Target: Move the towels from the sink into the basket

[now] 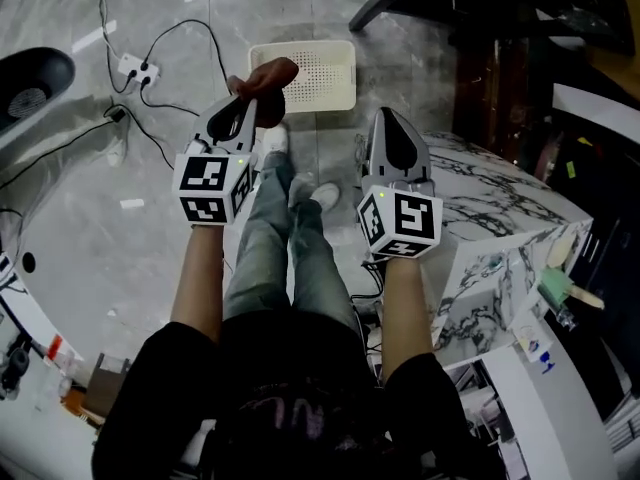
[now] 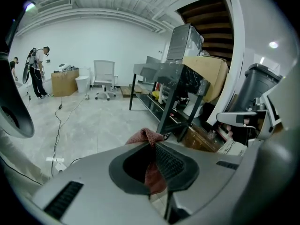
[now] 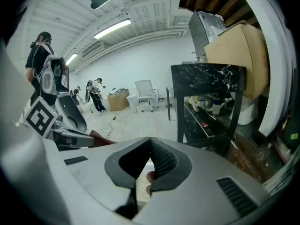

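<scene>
Forearms (image 1: 195, 278) reach out over the person's legs toward the floor (image 1: 120, 208), each carrying a claw.

The left claw (image 1: 250, 106) is nearly closed, its pads pinching a reddish-brown towel (image 1: 268, 76). Its own view shows the cloth bunched above the tips and hanging down through the gap between the jaws. From the head view, the towel sits over the near left corner of the white basket (image 1: 325, 73), which stands on the floor past the person's shoes.

The right claw (image 1: 384, 120) points toward the basket's right side, beside the marble tabletop (image 1: 480, 193). Its tips meet and no cloth shows between them. A small pale bit shows in the slot lower down, and I cannot tell what it is. The perforated basket shows through the same slot.

No sink is in view, so I cannot say whether more towels wait there.

The step in hand looks like the delivery: one towel held and lined up roughly with the basket, not yet let go. The towel looks to be nearer the rim than the middle, so the next move calls for shifting the left claw a little further over the basket. Then the jaws should open wide enough for the cloth to slide free, as terry may cling to the ribbed pads. The idle right claw should keep out of the drop.
</scene>
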